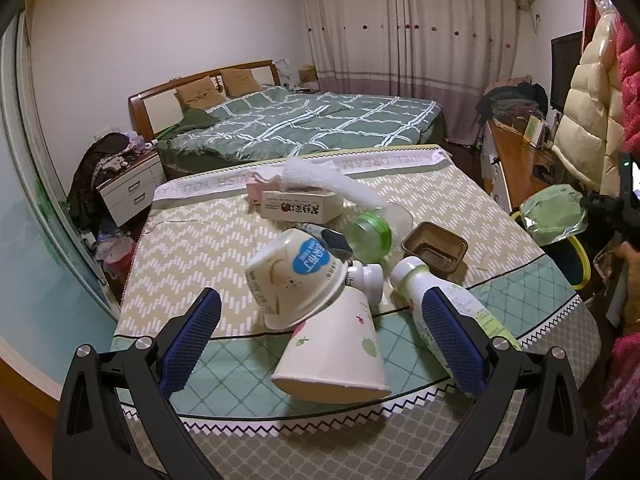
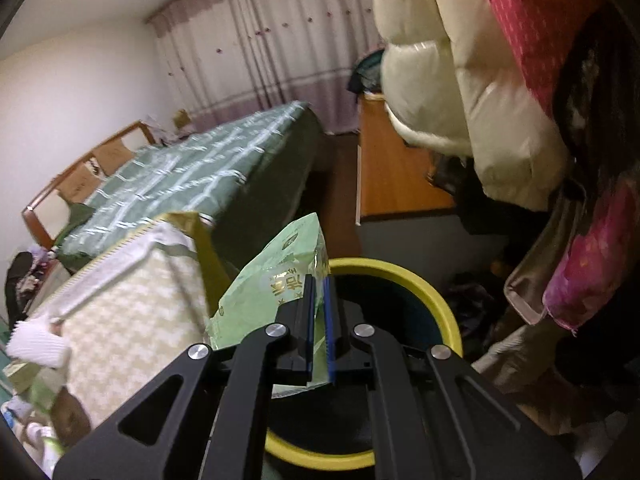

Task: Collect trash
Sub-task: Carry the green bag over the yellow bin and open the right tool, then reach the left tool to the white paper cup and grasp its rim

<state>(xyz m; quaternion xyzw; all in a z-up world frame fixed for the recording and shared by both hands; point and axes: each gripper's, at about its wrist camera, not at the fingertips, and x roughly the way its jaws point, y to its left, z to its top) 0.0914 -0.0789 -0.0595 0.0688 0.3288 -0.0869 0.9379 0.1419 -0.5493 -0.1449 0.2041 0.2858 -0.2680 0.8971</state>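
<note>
Your right gripper [image 2: 318,300] has its jaws pressed nearly together, pinching a green plastic wrapper [image 2: 276,276] by its edge; the wrapper hangs directly above the mouth of a yellow-rimmed bin [image 2: 420,284] that stands on the floor just beside the table [image 2: 132,320]. In the left wrist view the same wrapper [image 1: 554,214] shows at the right, off the table edge and over the bin's rim [image 1: 582,256]. Your left gripper [image 1: 320,320] has its jaws spread wide, hovering over the near part of the table [image 1: 192,248], with nothing pinched between them. Between and beyond its pads [image 1: 192,344] lie two paper cups: one printed with small fruit [image 1: 336,348] on its side, mouth toward you, and one with a blue label [image 1: 296,280] tipped against it. Just beside the right pad lies a white bottle with green print [image 1: 424,284], and a smaller white bottle [image 1: 368,280] lies between it and the cups. Further back you see a brown plastic tray [image 1: 434,246], a clear container with a green lid [image 1: 372,232], a cardboard box [image 1: 298,206], and crumpled white packing film [image 1: 320,174].
</note>
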